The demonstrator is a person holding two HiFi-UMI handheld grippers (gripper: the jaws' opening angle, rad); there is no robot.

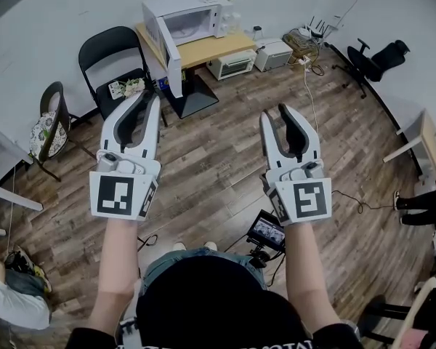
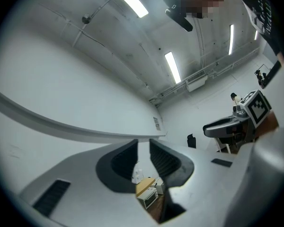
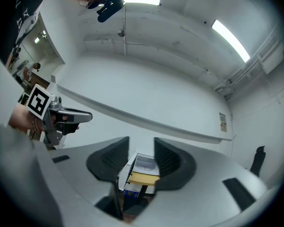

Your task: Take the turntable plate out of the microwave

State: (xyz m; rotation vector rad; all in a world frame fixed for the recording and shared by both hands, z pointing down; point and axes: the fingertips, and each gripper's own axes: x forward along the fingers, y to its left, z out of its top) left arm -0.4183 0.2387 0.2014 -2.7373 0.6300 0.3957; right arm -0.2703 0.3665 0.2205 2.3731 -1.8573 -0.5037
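Note:
A white microwave point(image 1: 192, 22) stands on a small wooden table point(image 1: 207, 49) by the far wall, its door point(image 1: 165, 46) swung open to the left. I cannot make out the turntable plate in its cavity from here. Both grippers are held up side by side, well short of it. The left gripper point(image 1: 148, 97) point(image 2: 143, 148) is shut to a narrow slit, holding nothing. The right gripper point(image 1: 274, 113) point(image 3: 141, 145) is open and empty. In the right gripper view the microwave point(image 3: 146, 164) and its door point(image 3: 123, 170) show between the jaws.
A black folding chair point(image 1: 112, 57) stands left of the table. A toaster oven point(image 1: 232, 64) and a white box point(image 1: 274, 53) sit on the wooden floor to its right. An office chair point(image 1: 374, 60) is at far right, and a camera on a stand point(image 1: 267, 231) is near my feet.

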